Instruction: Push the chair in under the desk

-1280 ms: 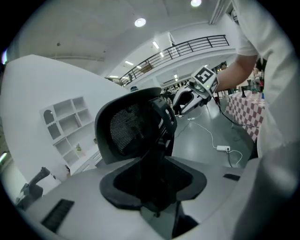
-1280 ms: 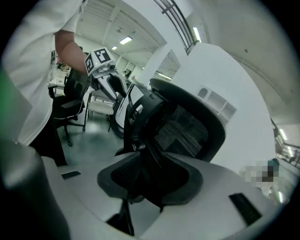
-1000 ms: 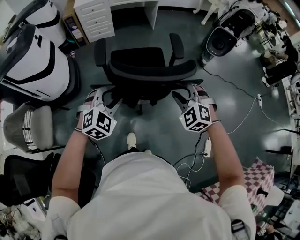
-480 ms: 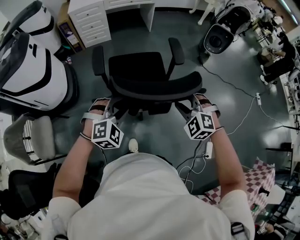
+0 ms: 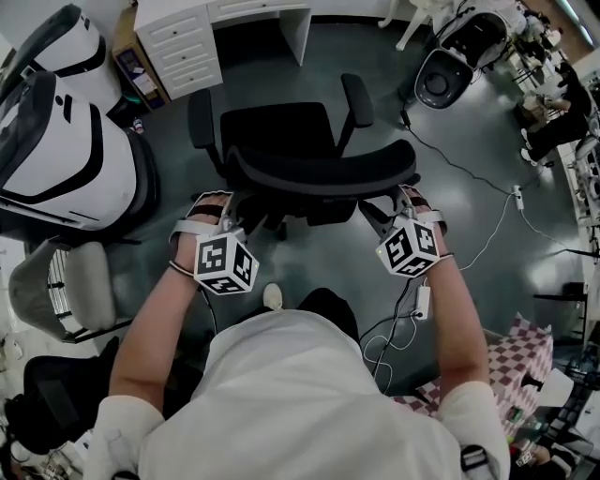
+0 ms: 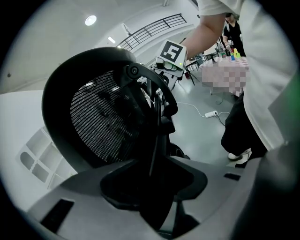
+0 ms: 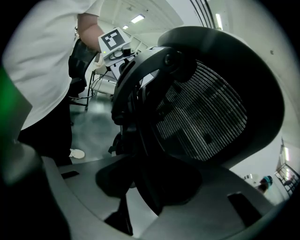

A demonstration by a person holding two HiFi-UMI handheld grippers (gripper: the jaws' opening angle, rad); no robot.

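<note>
The black mesh-backed chair point(image 5: 319, 173) stands facing the white desk point(image 5: 298, 28) at the top of the head view, its seat still out in front of the desk. My left gripper point(image 5: 225, 220) is at the left end of the backrest and my right gripper point(image 5: 392, 208) at the right end. In the left gripper view the backrest point(image 6: 103, 122) runs down into the gap of the left gripper point(image 6: 154, 187). In the right gripper view the backrest point(image 7: 201, 112) enters the right gripper point(image 7: 150, 187), whose jaws have just been opening. I see no pad pressing on the frame.
A large white and black machine point(image 5: 56, 141) and a grey stool point(image 5: 66, 281) stand at the left. White drawers point(image 5: 178, 47) flank the desk opening. A round device point(image 5: 441, 80) sits at the right, with a cable and power strip point(image 5: 420, 300) on the floor.
Both grippers have come forward against the ends of the backrest. The chair has shifted a little toward the desk and to the right. The person has stepped closer behind it.
</note>
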